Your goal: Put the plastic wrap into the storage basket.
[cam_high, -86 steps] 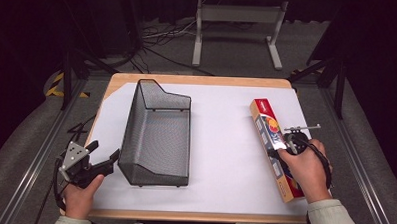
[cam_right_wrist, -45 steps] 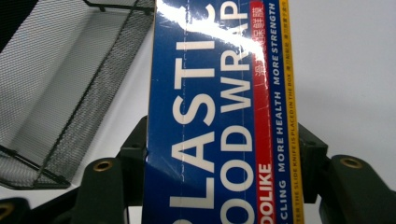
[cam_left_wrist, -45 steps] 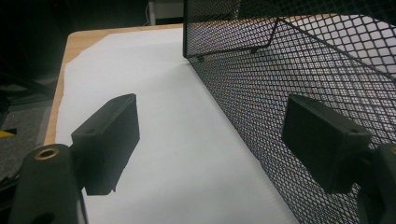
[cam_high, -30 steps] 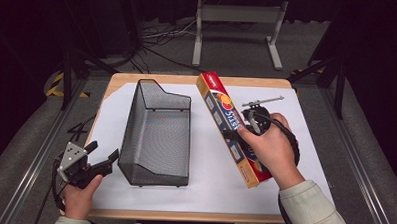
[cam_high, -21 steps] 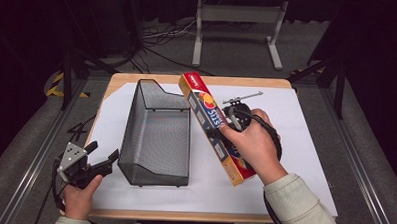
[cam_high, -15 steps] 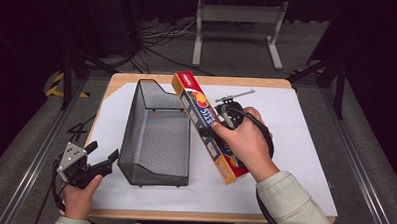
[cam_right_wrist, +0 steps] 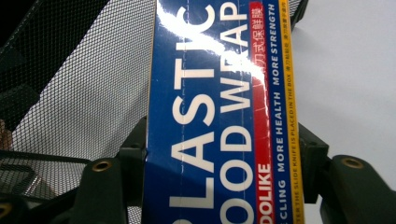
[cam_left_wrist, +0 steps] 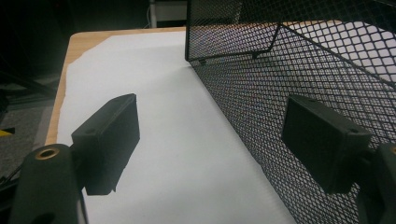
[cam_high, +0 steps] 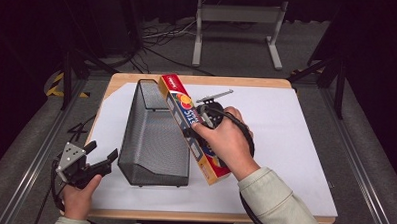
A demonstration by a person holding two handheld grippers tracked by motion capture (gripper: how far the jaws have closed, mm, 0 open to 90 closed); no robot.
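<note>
Lying across the middle of the high view, a wooden table [cam_high: 112, 86] under a white sheet [cam_high: 295, 145], dark floor and cables all round. Standing on the sheet's left half, a black wire-mesh basket [cam_high: 153, 145], long and open-topped, far wall taller than the near one. Hanging tilted just to the right of that basket, a long box of plastic wrap [cam_high: 179, 109], far end lifted over the basket's right rim, near end lower and toward the person; nothing lying between box and basket, only the rim itself running under the box. Gripping the box about halfway along, the right gripper [cam_high: 202, 123], its jaws pressed against the two long sides; in the right gripper view, the blue face of the box [cam_right_wrist: 219, 116] running straight up between the jaws, mesh [cam_right_wrist: 70, 84] showing to its left and bare white sheet [cam_right_wrist: 350, 70] to its right. Wrapping round that gripper, the right hand [cam_high: 225, 140], pale sleeve trailing to the bottom edge. Resting near the table's near left corner, the left gripper [cam_high: 101, 158], jaws spread apart and holding nothing; in the left gripper view, the basket's side wall [cam_left_wrist: 289, 79] sitting close beside the right jaw, white sheet [cam_left_wrist: 173, 140] lying in the gap.
</note>
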